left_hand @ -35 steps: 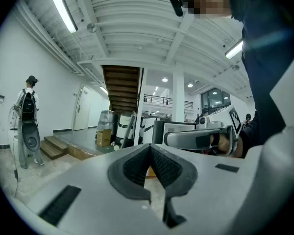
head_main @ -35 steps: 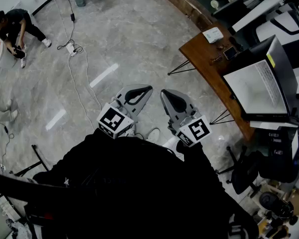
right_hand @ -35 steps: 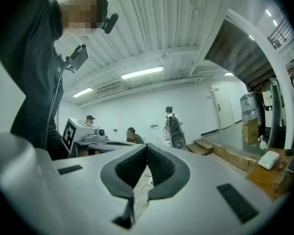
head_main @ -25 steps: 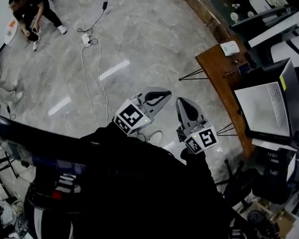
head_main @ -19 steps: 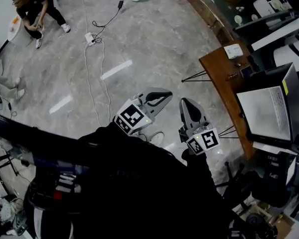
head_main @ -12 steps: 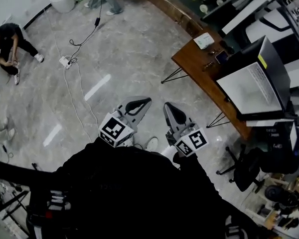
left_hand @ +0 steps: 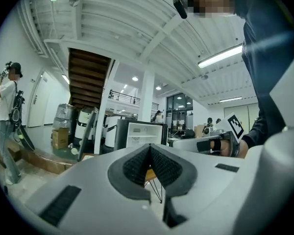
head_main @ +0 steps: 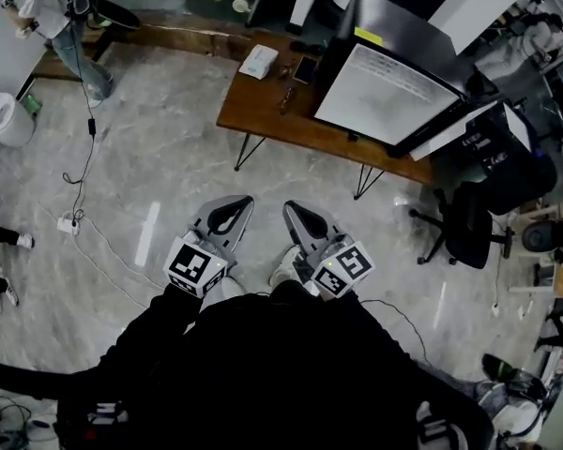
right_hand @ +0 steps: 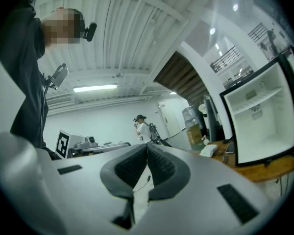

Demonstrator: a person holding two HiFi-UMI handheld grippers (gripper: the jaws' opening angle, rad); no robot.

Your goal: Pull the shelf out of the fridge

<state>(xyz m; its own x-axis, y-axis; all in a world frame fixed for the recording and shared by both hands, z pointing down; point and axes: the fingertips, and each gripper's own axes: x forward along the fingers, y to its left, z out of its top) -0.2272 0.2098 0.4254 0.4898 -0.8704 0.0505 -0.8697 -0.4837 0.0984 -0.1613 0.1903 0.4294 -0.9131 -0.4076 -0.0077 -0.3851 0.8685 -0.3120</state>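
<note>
A small fridge (head_main: 385, 92) stands open on a wooden table (head_main: 263, 120), its white inside facing me. In the right gripper view the fridge (right_hand: 262, 119) is at the right edge, with a white shelf (right_hand: 255, 99) across its upper part. In the left gripper view the fridge (left_hand: 144, 133) is small and far off. My left gripper (head_main: 239, 202) and right gripper (head_main: 291, 209) are held side by side close to my body, well short of the table. Both are shut with nothing between the pads (left_hand: 137, 165) (right_hand: 159, 168).
A black office chair (head_main: 469, 223) stands right of the table. A white box (head_main: 258, 61) and small items lie on the table's left end. A cable with a power strip (head_main: 70, 223) runs over the marble floor at left. A person (head_main: 61, 7) stands at top left.
The head view has swung round: the table with the fridge has gone from the right edge to the top middle. Both grippers stay shut and close together.
</note>
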